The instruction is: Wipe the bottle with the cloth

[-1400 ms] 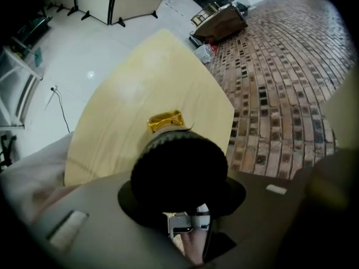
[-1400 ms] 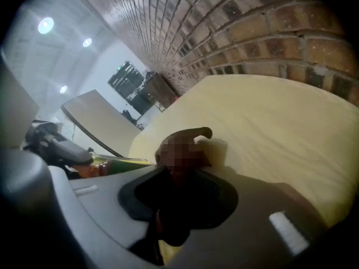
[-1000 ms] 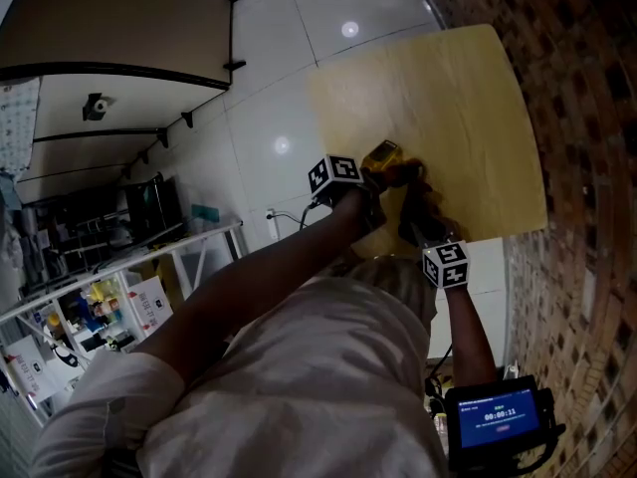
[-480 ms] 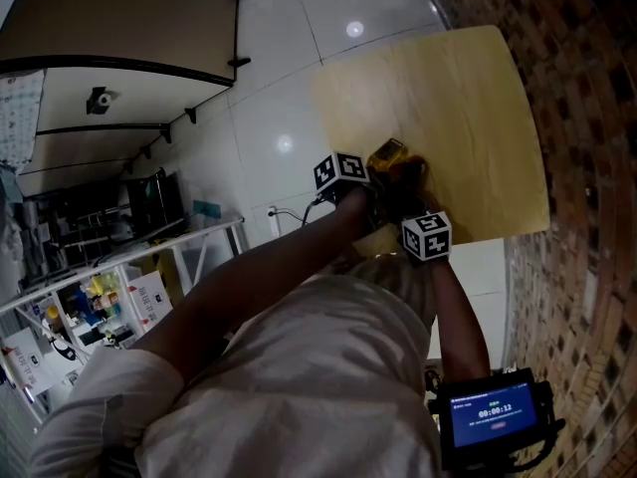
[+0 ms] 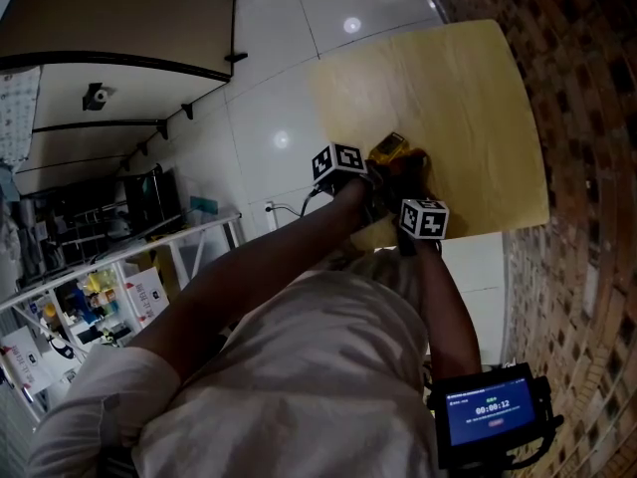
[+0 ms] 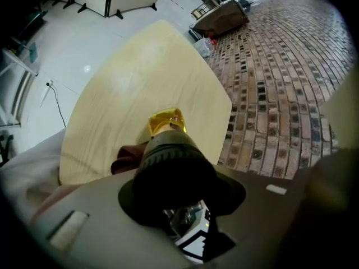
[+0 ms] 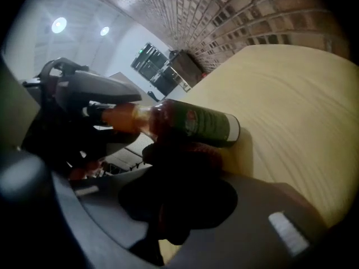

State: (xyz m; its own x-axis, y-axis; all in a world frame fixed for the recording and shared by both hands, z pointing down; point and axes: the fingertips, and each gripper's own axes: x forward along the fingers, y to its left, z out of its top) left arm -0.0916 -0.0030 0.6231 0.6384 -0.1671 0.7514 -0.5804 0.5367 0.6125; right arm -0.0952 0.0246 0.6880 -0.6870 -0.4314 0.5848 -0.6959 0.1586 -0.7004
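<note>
A bottle (image 7: 196,125) with a green label and amber glass lies tilted over the pale wooden table (image 5: 468,98). My left gripper (image 6: 168,167) is shut on its black-capped neck end; the amber body (image 6: 166,121) juts out beyond the jaws. In the head view the bottle (image 5: 390,151) shows yellow just past the left gripper (image 5: 370,170). My right gripper (image 7: 179,170) is shut on a bunched dark red cloth (image 7: 188,156), which presses against the bottle's underside near the label. From above, the cloth (image 5: 410,172) sits between the right gripper (image 5: 408,192) and the bottle.
A brick-patterned floor (image 5: 587,167) borders the table's right side, white tiles (image 5: 269,88) its left. A shelf unit (image 5: 90,307) with boxes stands on the left. A small screen (image 5: 493,418) is strapped at the right forearm.
My right gripper has moved up and left toward the bottle, rolling as it went, and brought the cloth against it. The left gripper and bottle have stayed put.
</note>
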